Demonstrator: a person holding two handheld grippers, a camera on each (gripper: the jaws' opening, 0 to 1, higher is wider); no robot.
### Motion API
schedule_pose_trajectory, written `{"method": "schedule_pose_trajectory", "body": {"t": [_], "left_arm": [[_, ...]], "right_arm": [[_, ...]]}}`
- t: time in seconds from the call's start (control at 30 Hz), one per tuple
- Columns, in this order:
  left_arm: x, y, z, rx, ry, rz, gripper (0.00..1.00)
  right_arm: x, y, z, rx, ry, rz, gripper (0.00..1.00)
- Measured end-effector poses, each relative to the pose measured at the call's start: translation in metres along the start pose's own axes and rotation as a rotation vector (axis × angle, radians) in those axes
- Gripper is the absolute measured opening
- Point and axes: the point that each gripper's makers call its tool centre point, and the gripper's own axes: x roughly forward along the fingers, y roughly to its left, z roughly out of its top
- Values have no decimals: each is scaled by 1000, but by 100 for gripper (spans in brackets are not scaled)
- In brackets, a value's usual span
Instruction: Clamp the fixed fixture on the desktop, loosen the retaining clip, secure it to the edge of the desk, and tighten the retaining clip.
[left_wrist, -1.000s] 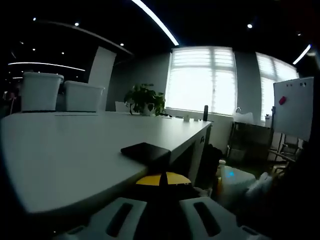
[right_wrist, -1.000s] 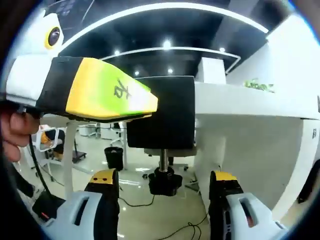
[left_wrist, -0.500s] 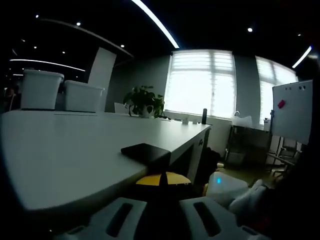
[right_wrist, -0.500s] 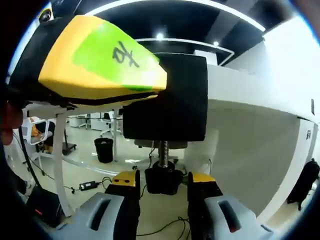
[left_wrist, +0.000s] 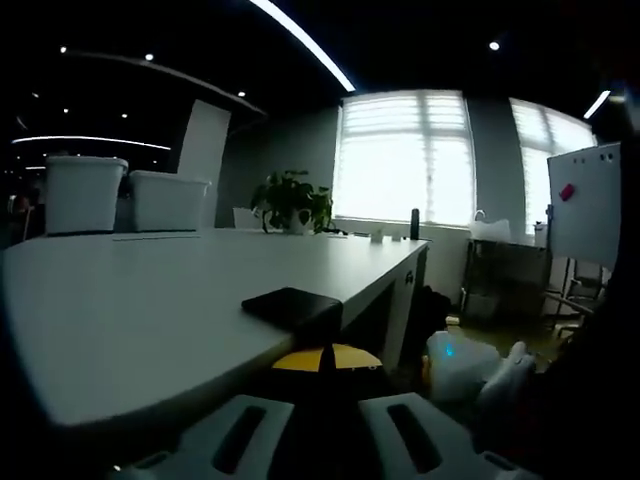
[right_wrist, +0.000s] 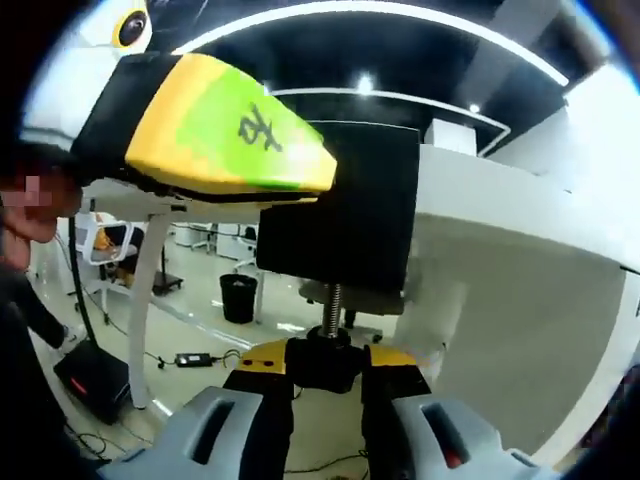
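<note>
Reaching up under the desk edge, your right gripper pinches the clamp's screw knob — open floor below. Your left gripper grips the clamp — jaws closed at the edge.

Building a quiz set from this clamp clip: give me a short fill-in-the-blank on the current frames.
1. The right gripper is shut on the clamp's black ____ at the foot of the screw.
2. The black clamp sits at the ____ of the white desk.
3. The left gripper comes into the right gripper view with a yellow and ____ tip.
4. On the far end of the desk stands a potted ____ by the window.

Missing words: knob; edge; green; plant
</note>
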Motion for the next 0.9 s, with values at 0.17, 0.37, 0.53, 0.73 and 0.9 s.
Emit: {"method": "schedule_pose_trajectory", "body": {"t": [0.17,0.37,0.53,0.73,0.9], "left_arm": [[1,2,0,5,5,27,1],[3,-2,-1,37,25,64,1],[1,-2,-4,64,25,137,1],[-3,3,-8,52,36,246,1],[7,1,-5,18,-6,236,1]], "right_arm": [[5,8,0,-12,6,239,21],[2,12,1,-74,-25,462,21],[4,14,1,-90,-26,500,21],[4,14,1,-101,-41,524,22],[3,15,3,-98,-45,520,22]]}}
